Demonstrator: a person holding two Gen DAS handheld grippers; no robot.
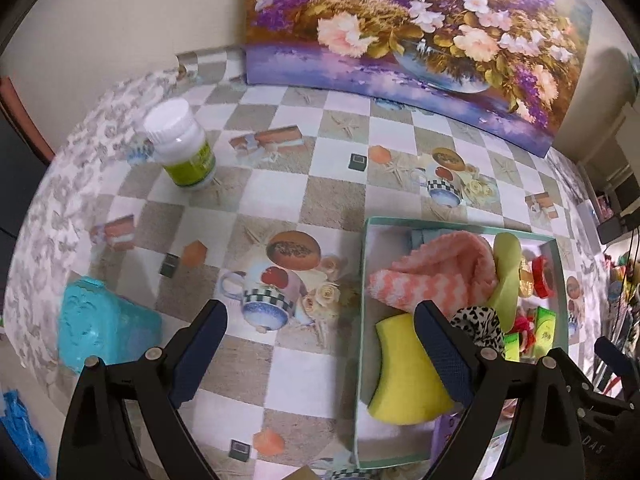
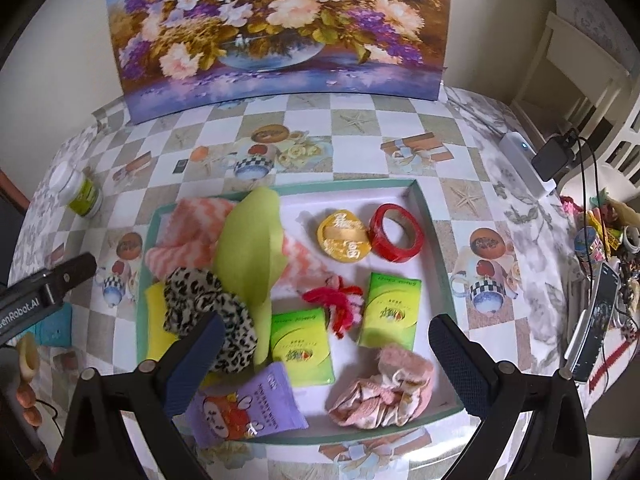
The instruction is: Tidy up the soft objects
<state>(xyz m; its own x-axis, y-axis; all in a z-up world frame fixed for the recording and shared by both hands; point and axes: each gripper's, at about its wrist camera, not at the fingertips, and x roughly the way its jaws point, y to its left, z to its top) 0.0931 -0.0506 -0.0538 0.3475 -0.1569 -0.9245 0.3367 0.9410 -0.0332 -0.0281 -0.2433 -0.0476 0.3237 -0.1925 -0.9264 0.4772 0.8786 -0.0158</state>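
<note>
A shallow green-rimmed tray holds the soft things: a pink-and-white towel, a green cloth, a leopard scrunchie, a yellow sponge, red pipe-cleaner twists, pink scrunchies, two green tissue packs and a purple pack. My right gripper is open and empty above the tray's near side. My left gripper is open and empty over the tablecloth, its right finger over the tray's left edge.
Yellow tape and red tape lie in the tray. A white bottle and a turquoise block stand left of it. A flower painting leans at the back. A power strip and clutter sit at right.
</note>
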